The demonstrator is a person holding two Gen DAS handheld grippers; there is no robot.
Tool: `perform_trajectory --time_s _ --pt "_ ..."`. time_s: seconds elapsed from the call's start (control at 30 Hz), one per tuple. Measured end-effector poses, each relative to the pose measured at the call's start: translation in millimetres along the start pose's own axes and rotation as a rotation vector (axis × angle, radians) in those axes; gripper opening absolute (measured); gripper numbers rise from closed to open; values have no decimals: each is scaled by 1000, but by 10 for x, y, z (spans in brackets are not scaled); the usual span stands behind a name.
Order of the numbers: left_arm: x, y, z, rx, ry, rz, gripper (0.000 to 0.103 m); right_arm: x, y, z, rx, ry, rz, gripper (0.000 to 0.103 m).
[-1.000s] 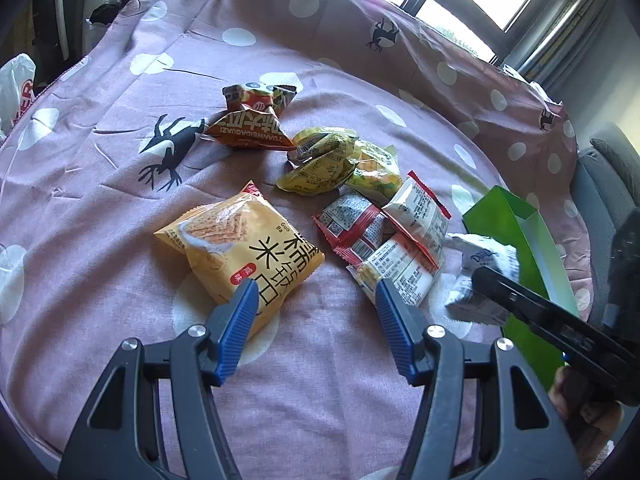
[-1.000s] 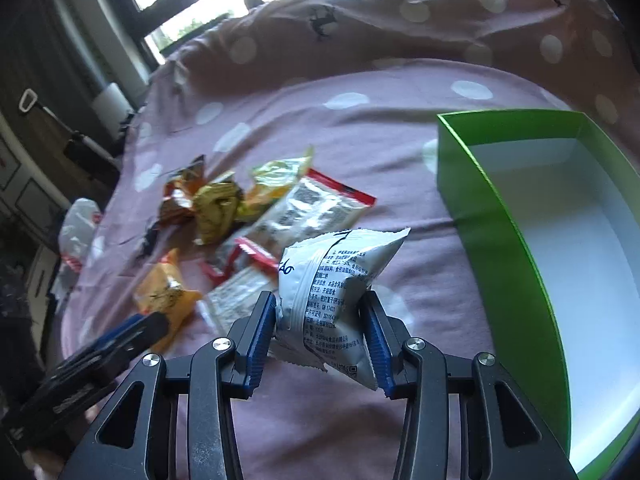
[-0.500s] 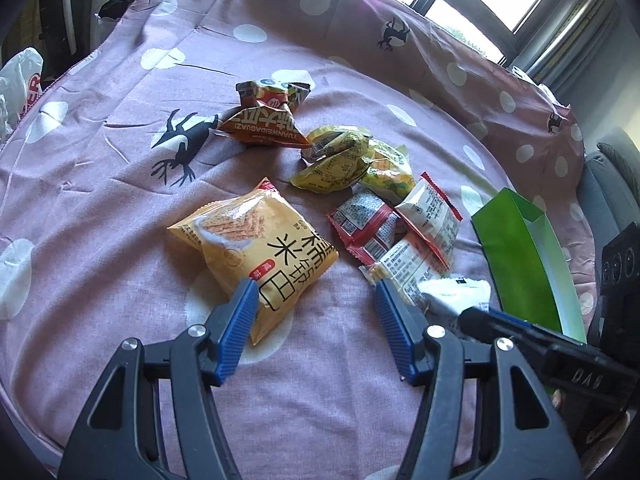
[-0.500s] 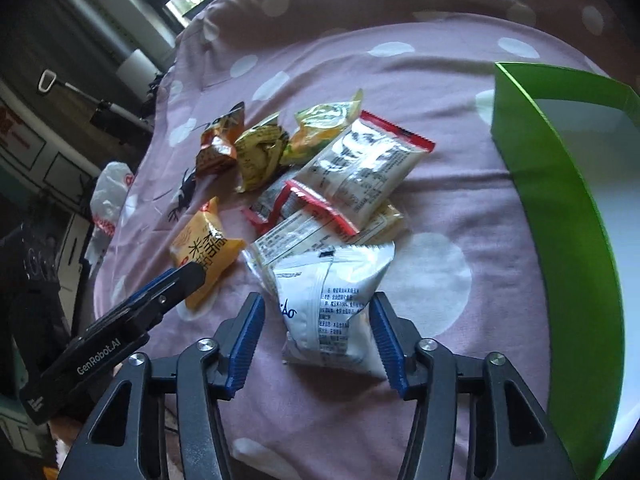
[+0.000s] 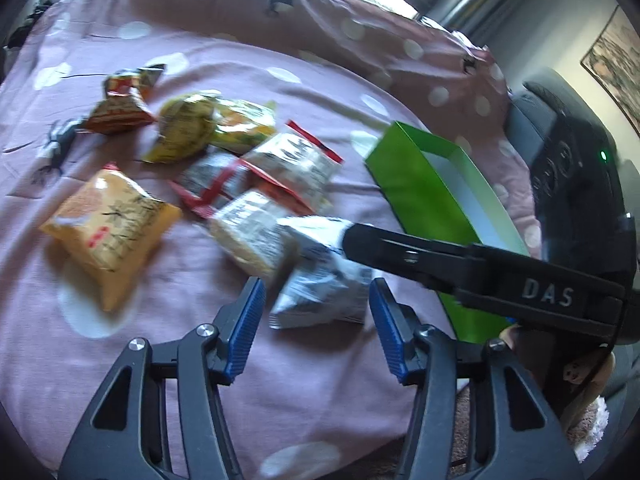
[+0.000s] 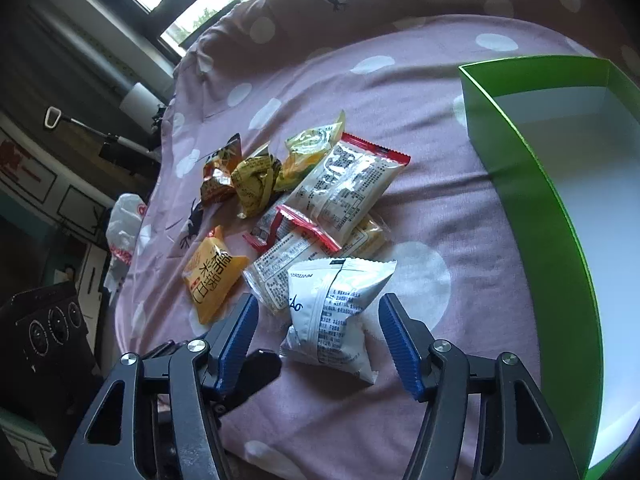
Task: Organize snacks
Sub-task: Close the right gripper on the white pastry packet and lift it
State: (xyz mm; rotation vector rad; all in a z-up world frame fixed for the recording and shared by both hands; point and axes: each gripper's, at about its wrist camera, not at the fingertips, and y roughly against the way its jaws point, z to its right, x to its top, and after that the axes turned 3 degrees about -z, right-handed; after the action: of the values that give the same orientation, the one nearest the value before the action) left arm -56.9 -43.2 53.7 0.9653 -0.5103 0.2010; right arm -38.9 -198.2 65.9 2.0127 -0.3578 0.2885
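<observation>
The white snack packet (image 6: 336, 312) lay flat on the pink spotted cloth (image 6: 420, 92), on the heap side of the green box (image 6: 532, 184) and just short of its near wall. It had not gone in, and the box's white floor showed bare. Both claws had come to this one packet. The right gripper (image 6: 318, 336) had its blue pads standing clear on either side of it, jaws apart, having just let out wider, and the packet rested on the cloth with nothing pressing it. The left gripper (image 5: 316, 324) was reaching in from the side away from the box, its jaws also apart though just drawn somewhat closer, with the packet's near edge between the tips and no contact I could make out through the blur.

I took it for a hand-over or a re-grip, to get a better hold before the lift into the box.

The other snacks sat farther from the box: red-edged clear packs (image 6: 348, 184), yellow wrappers (image 6: 256, 180), and an orange packet (image 6: 212, 276) farthest from it.
</observation>
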Motion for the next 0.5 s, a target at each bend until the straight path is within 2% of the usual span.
perform_trajectory --time_s 0.13,0.23,0.33,0.4,0.43,0.5 --pt "32 -181 96 -30 -14 -39 45 2 -116 37 15 -7 -37 44" --pt "74 -250 124 4 -32 -42 43 3 -177 108 41 -31 -51 44" --pt "98 -272 123 -5 -24 -47 41 -7 -202 183 91 -69 -62 42" --pt "116 -260 174 -4 -34 -44 40 -4 -168 194 96 -79 -48 40" --pt "125 -248 216 -15 -47 -39 38 1 -138 190 104 -78 -39 34" --pt "151 -206 341 6 -84 -21 38 11 -40 151 103 -65 -10 34"
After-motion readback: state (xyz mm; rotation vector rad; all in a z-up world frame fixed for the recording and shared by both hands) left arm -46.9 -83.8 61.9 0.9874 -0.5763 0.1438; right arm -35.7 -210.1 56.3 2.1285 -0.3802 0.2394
